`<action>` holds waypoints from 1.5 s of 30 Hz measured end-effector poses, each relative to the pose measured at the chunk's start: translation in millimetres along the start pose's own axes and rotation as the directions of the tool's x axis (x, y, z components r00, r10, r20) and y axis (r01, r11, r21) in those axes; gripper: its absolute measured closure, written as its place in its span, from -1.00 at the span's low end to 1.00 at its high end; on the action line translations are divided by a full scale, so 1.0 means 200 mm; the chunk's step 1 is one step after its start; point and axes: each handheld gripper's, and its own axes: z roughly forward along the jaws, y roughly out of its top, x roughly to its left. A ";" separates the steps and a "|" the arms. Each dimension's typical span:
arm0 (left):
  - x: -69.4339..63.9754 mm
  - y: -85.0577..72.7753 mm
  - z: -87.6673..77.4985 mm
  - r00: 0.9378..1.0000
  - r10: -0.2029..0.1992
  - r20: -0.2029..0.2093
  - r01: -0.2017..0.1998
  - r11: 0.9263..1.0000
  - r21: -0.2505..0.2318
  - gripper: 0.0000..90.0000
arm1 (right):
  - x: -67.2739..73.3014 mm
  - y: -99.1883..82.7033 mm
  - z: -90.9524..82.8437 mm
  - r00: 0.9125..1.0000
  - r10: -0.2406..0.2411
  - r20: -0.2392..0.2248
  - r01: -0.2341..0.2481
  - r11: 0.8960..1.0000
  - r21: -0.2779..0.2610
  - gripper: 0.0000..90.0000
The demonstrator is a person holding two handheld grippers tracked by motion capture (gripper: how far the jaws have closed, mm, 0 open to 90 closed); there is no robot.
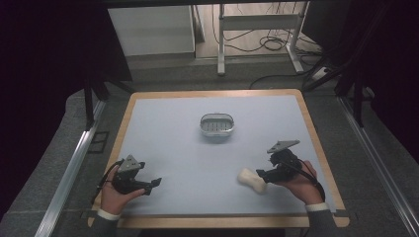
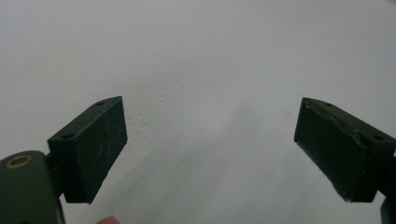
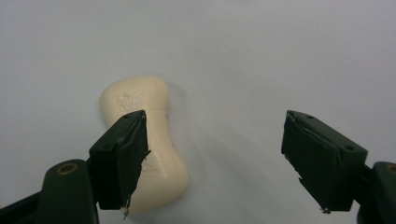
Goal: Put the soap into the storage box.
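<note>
Jaws spread wide on our right gripper (image 3: 215, 163), its left jaw overlapping a cream waisted soap bar (image 3: 140, 140); our left gripper (image 2: 210, 149) gapes over bare tabletop.

A: The mat (image 1: 173, 138) looks like matt pale blue sheet, smooth, with faint dents seen in the left gripper view. A bare wood rim (image 1: 126, 121) runs round it.

B: And the dish (image 1: 216, 124) at the far middle?

A: Shiny metal, with a bright rim and a perforated floor. The soap (image 3: 144, 154) near the right is cream, waxy and smooth, with raised lettering pressed into its top.

B: The grippers?

A: The left gripper (image 2: 210, 144) and the right gripper (image 3: 215, 158) are matt black plastic. Their pads (image 3: 125, 158) look rubbery, scuffed, frayed at the edges.
</note>
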 end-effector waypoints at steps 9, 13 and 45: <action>0.00 0.00 0.01 1.000 0.001 0.001 -0.001 1.000 0.009 -0.78 | 0.08 0.01 0.03 0.998 -0.049 -0.040 0.052 0.996 0.067 -0.50; 0.00 0.00 0.01 1.000 0.002 0.003 -0.002 1.000 0.009 -0.78 | 0.10 0.02 0.05 0.997 -0.058 -0.045 0.062 0.994 0.092 -0.49; 0.00 -0.01 0.01 1.000 0.005 0.000 -0.005 1.000 0.011 -0.78 | 0.23 0.12 0.26 0.981 -0.171 -0.094 0.194 0.909 0.370 0.10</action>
